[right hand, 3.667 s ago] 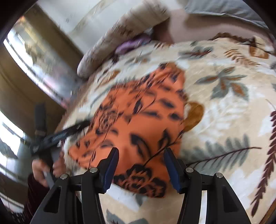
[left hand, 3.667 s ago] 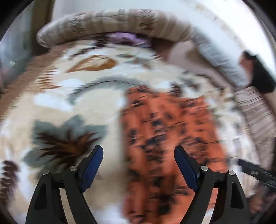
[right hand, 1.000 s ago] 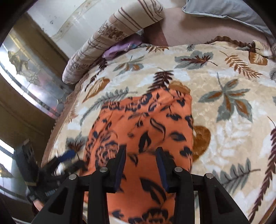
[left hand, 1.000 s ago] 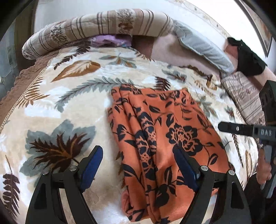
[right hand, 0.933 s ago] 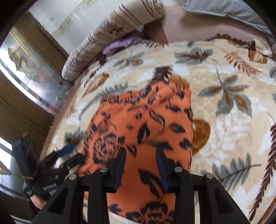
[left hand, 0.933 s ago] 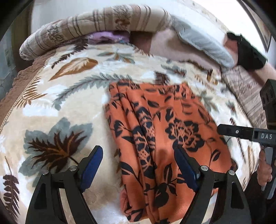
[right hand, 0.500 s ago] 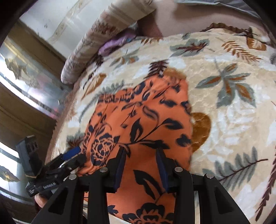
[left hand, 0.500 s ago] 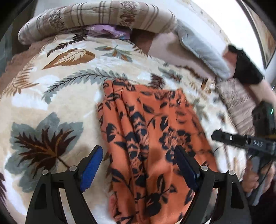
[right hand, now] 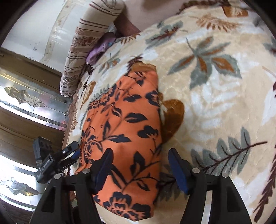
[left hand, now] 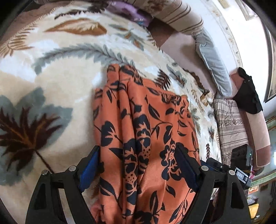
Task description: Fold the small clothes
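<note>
An orange garment with a black flower and leaf print (left hand: 143,134) lies folded into a long strip on a leaf-patterned blanket (left hand: 51,89). It also shows in the right wrist view (right hand: 126,131). My left gripper (left hand: 138,165) is open, its blue-padded fingers straddling the garment's near left part just above it. My right gripper (right hand: 140,165) is open over the garment's near right edge, with the right finger over the blanket. Each gripper shows in the other's view: the right one (left hand: 241,170) and the left one (right hand: 57,160).
A striped rolled bolster (left hand: 172,15) and a purple cloth (left hand: 127,10) lie at the far end of the bed. A grey pillow (left hand: 213,60), a black garment (left hand: 248,96) and a striped quilt (left hand: 231,127) lie at the right. A glass-panelled wooden door (right hand: 25,103) stands to the left.
My right gripper has opened wider and shifted right over the garment's edge. My left gripper has moved forward and lower over the garment. The garment lies where it was.
</note>
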A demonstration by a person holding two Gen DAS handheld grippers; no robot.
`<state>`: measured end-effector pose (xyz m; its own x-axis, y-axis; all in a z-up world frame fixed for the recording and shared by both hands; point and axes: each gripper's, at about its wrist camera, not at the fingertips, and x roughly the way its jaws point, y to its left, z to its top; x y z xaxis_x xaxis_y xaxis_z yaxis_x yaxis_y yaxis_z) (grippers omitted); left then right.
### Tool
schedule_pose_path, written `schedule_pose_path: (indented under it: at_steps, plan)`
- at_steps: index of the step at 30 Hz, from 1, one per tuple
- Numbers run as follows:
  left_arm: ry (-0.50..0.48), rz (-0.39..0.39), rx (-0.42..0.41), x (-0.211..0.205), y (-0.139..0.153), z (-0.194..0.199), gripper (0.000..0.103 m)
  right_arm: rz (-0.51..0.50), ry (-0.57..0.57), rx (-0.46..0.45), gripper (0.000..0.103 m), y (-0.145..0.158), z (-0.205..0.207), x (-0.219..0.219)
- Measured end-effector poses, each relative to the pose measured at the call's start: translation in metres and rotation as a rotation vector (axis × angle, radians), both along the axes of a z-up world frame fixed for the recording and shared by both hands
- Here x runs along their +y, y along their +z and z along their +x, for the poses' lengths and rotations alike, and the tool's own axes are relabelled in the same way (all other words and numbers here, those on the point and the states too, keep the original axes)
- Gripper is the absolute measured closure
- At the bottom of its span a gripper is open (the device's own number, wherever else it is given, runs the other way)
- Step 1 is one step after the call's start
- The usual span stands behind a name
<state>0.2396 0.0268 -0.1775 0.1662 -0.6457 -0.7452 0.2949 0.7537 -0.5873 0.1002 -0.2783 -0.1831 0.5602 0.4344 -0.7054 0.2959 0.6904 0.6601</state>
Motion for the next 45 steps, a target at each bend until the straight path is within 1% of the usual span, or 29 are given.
schedule_pose_path:
  at_steps: [3,8,11,12,13,14,17,20,22,25,26,30,33,45]
  plan:
    - [-0.012,0.012,0.0,-0.003,-0.002,0.0,0.015,0.079,0.003,-0.009,0.031,-0.015,0.0,-0.008]
    - [-0.04,-0.012,0.051,0.003,-0.008,0.005,0.015,0.252,0.035,-0.027,0.03,-0.037,0.009,-0.007]
    - [-0.063,-0.003,0.049,0.004,-0.009,0.003,0.015,0.285,0.06,-0.042,0.029,-0.044,0.015,0.0]
    - [-0.078,0.01,0.043,0.002,-0.009,0.001,0.015,0.289,0.065,-0.05,0.026,-0.044,0.017,0.002]
    - [-0.101,0.033,0.031,-0.001,-0.008,-0.002,0.015,0.29,0.073,-0.057,0.022,-0.043,0.019,0.004]
    - [-0.121,0.061,0.014,-0.005,-0.007,-0.006,0.015,0.285,0.081,-0.063,0.021,-0.041,0.021,0.007]
    - [-0.146,0.127,-0.031,-0.015,-0.006,-0.015,0.015,0.27,0.081,-0.082,0.021,-0.042,0.025,0.013]
    - [-0.142,0.191,-0.083,-0.025,-0.006,-0.022,0.015,0.241,0.079,-0.098,0.021,-0.04,0.026,0.018]
    - [-0.133,0.215,-0.107,-0.027,-0.005,-0.024,0.015,0.206,0.083,-0.106,0.023,-0.038,0.026,0.022]
    - [-0.138,0.263,-0.146,-0.031,-0.004,-0.028,0.015,0.152,0.081,-0.118,0.028,-0.038,0.027,0.027]
    - [-0.136,0.272,-0.153,-0.033,-0.003,-0.029,0.016,0.141,0.078,-0.122,0.029,-0.038,0.027,0.028]
    - [-0.144,0.296,-0.191,-0.038,0.002,-0.034,0.024,0.115,0.066,-0.139,0.033,-0.038,0.029,0.031]
    - [-0.145,0.316,-0.211,-0.041,0.004,-0.036,0.026,0.099,0.064,-0.148,0.034,-0.038,0.03,0.032]
    - [-0.139,0.329,-0.215,-0.043,0.005,-0.037,0.026,0.106,0.061,-0.157,0.035,-0.039,0.029,0.032]
